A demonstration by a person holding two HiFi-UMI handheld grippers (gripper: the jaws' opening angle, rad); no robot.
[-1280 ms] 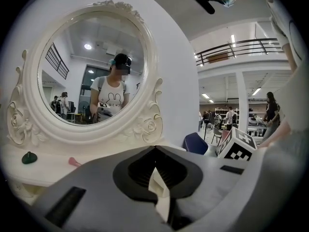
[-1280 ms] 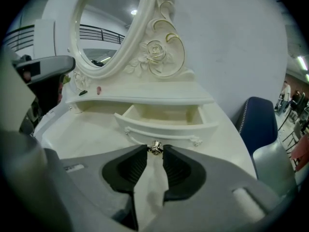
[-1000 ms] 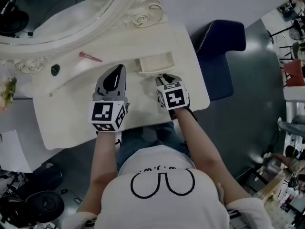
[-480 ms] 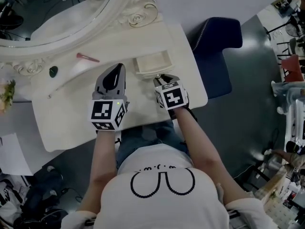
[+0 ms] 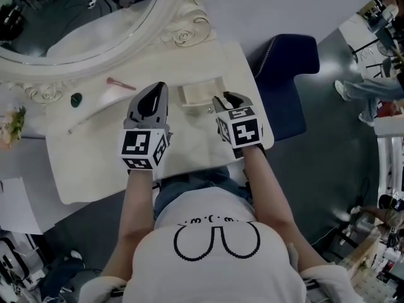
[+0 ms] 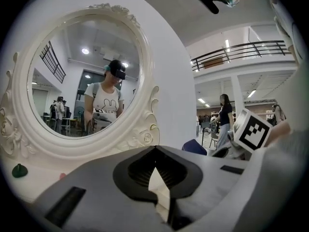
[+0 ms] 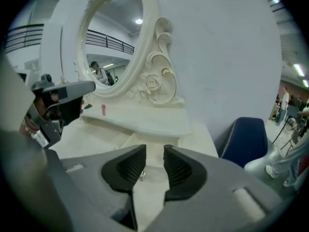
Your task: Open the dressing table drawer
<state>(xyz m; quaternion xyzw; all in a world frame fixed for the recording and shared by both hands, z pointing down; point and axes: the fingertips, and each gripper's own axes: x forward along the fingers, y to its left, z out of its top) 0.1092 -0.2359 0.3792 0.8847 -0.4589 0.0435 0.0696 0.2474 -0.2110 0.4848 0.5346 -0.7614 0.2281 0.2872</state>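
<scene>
The white dressing table (image 5: 95,163) has a small drawer (image 5: 201,93) pulled out from its raised back shelf, with a little metal knob (image 5: 209,110) on its front. My right gripper (image 5: 228,97) hovers just right of and above that knob. Its jaws are opening and stand apart with nothing pressed between them. In the right gripper view the knob (image 7: 142,176) shows through the gap, well below the right gripper (image 7: 154,151). My left gripper (image 5: 154,88) rests over the tabletop left of the drawer. The left gripper (image 6: 154,149) is shut at its tips on nothing.
An oval mirror in an ornate white frame (image 5: 183,21) stands at the table's back. A pink stick (image 5: 120,84) and a small green object (image 5: 76,98) lie on the shelf at left. A dark blue stool (image 5: 287,74) stands right of the table. Paper (image 5: 16,207) lies at far left.
My right gripper has lifted up and slightly right, away from the drawer knob, with its jaws spreading. The drawer stays pulled out. My left gripper has kept its place.
</scene>
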